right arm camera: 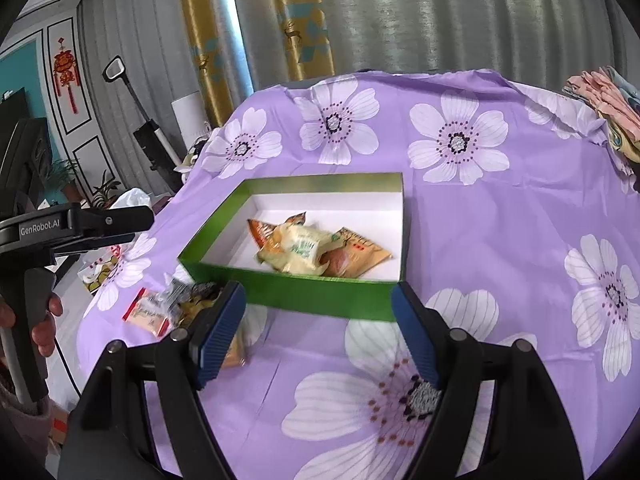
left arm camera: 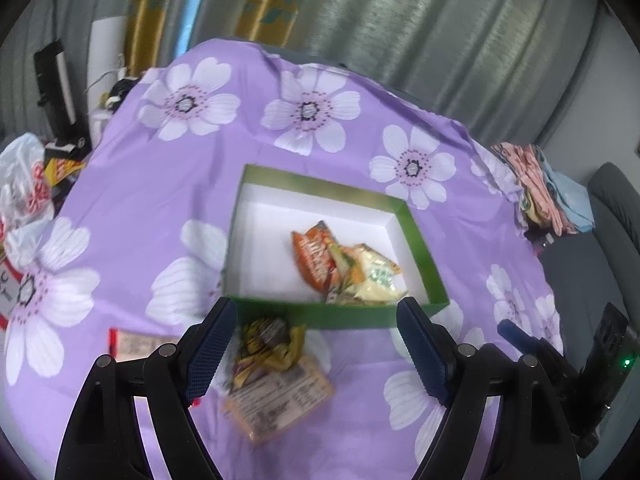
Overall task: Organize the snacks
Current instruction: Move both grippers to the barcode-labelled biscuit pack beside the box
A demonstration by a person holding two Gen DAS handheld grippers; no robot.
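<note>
A green box (left arm camera: pixel 336 316) with a white inside sits mid-table on the purple flowered cloth. In it lie an orange packet (left arm camera: pixel 314 256) and a cream packet (left arm camera: pixel 376 280), bunched at its near right. My left gripper (left arm camera: pixel 316 340) hovers open just before the box's front wall. A crumpled dark-yellow packet (left arm camera: pixel 268 340) and a flat tan packet (left arm camera: pixel 280 404) lie on the cloth beneath it, untouched. In the right wrist view the box (right arm camera: pixel 288 292) holds the cream packet (right arm camera: pixel 300 252) and a tan-orange packet (right arm camera: pixel 360 252). My right gripper (right arm camera: pixel 316 320) stands open and empty above the cloth.
More loose packets (right arm camera: pixel 160 308) lie left of the box; one with a red edge (left arm camera: pixel 136 344) is near my left fingers. Folded cloths (left arm camera: pixel 544 188) sit at the table's far right corner. Plastic bags (left arm camera: pixel 24 184) lie off the left edge. A hand (right arm camera: pixel 44 320) holds the left gripper's handle.
</note>
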